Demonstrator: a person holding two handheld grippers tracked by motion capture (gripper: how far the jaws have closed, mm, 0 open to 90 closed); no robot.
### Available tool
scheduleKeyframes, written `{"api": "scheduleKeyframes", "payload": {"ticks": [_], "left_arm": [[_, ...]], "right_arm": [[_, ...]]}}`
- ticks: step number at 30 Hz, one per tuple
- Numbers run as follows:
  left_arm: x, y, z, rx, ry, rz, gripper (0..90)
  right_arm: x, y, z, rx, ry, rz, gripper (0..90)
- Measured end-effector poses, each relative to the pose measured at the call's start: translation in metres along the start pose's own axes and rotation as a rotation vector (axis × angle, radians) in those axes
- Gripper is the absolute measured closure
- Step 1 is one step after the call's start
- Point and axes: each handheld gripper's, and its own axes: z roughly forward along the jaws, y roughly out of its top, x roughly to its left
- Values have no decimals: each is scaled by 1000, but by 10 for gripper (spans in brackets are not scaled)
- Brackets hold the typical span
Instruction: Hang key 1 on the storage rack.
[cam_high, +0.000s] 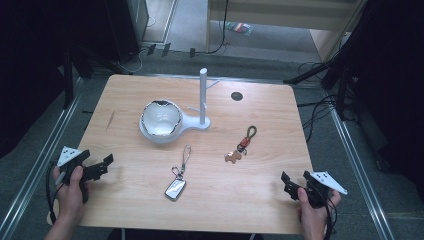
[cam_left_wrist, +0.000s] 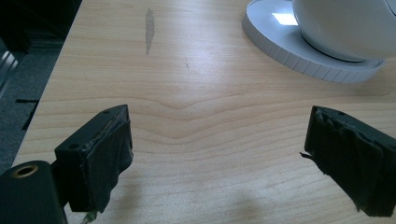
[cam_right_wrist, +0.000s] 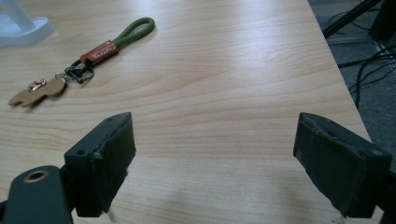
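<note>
The left gripper (cam_high: 102, 166) was held over the left edge of the pale wooden desk (cam_high: 260, 200), its jaws spread wide with nothing between them. A white bowl on a round white stand with an upright post (cam_high: 161, 121) was seen toward the far edge, cut off in the left gripper view. A silver key fob on a thin strap (cam_high: 176, 189) was laid near the middle. A green-looped keyring with a brown leather tab and tan charm (cam_right_wrist: 84, 58) was placed right of centre. The right gripper (cam_high: 289, 185) was held near the front right corner, jaws likewise apart and empty.
</note>
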Motion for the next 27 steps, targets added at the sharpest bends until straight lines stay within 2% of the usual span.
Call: {"api": "scheduleKeyframes", "payload": {"ticks": [5, 8, 10, 13, 16, 17, 22, 23, 25, 27], "left_arm": [[1, 0, 0, -2, -1, -2, 80], [1, 0, 0, -6, -4, -6, 80], [2, 0, -1, -5, -8, -11, 80], [2, 0, -1, -4, -6, -9, 80], [1, 0, -1, -5, -5, -9, 80], [2, 0, -1, -4, -6, -10, 80], [1, 0, 0, -5, -5, -11, 80], [1, 0, 0, -5, -5, -11, 80], [2, 0, 0, -4, -6, -9, 80], [2, 0, 0, -4, -6, -10, 80]], "right_arm": [[-5, 4, -4, 8, 13, 29, 142], [-6, 9, -8, 25, 11, 43, 152], [-3, 14, -11, 57, -6, 43, 168], [3, 19, -11, 86, -15, 14, 183], [7, 23, -9, 108, 6, 8, 185], [13, 27, -6, 143, 8, -16, 215], [26, 35, 1, 205, 17, -73, 226], [26, 35, 1, 205, 17, -73, 226], [33, 42, 6, 247, 18, -98, 235], [37, 46, 8, 270, 12, -97, 272]]}}
